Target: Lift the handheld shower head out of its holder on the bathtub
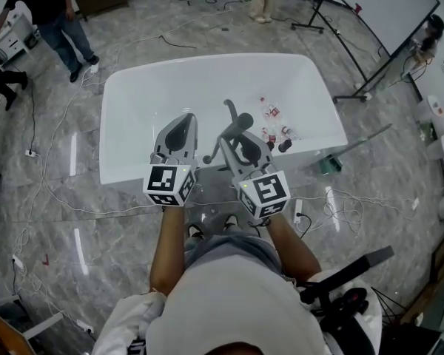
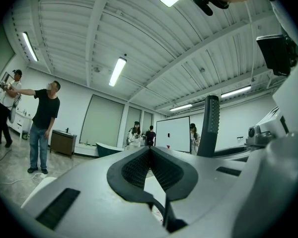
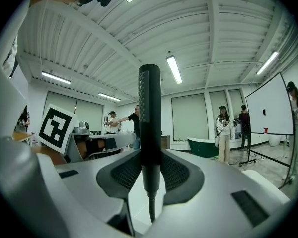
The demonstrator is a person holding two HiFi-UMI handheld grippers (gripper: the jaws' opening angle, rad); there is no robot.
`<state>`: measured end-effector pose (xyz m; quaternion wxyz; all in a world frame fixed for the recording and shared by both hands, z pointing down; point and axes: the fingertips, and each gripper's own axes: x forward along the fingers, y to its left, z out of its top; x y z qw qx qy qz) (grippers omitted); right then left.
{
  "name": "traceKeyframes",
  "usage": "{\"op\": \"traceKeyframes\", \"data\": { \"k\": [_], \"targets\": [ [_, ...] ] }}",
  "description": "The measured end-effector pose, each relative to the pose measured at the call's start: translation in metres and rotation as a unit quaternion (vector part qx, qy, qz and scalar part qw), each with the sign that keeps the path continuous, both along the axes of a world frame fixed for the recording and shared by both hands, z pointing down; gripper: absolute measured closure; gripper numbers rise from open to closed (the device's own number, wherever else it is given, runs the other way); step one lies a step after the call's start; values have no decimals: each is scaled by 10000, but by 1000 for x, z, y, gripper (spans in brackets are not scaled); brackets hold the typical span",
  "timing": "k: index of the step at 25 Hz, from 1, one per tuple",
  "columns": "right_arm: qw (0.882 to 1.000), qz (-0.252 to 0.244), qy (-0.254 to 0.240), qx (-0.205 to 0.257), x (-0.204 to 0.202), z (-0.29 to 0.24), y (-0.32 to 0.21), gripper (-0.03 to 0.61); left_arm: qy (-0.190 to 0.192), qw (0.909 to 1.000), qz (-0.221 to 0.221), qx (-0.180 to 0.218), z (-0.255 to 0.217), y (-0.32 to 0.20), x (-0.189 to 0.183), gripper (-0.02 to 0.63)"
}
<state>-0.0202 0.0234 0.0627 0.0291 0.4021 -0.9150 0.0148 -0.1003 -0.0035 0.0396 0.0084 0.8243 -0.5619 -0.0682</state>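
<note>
Head view: the shower head (image 1: 231, 113) is in the right gripper (image 1: 239, 135) above the bathtub's (image 1: 133, 109) near rim, its long axis pointing far. The left gripper (image 1: 179, 128) is just left of it.
Left gripper view: jaws together with nothing between them; the wand stands upright to the right.
Right gripper view: jaws clamped on the wand's shaft along its length, hose trailing below. The holder is not visible.

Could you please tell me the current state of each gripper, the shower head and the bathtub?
left gripper, jaws together, nothing between them
right gripper, jaws clamped on the handheld shower head
handheld shower head, upright in the right gripper, its hose trailing below
bathtub, holds a few small bottles
</note>
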Motion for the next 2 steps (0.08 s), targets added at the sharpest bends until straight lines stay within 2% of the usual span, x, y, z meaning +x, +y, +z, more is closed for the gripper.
{"op": "traceKeyframes", "data": {
  "k": [2],
  "targets": [
    [10000,-12,-1,7,7,-2,-1,454,-4,10000,-3,5,-1,0,7,597]
  ]
}}
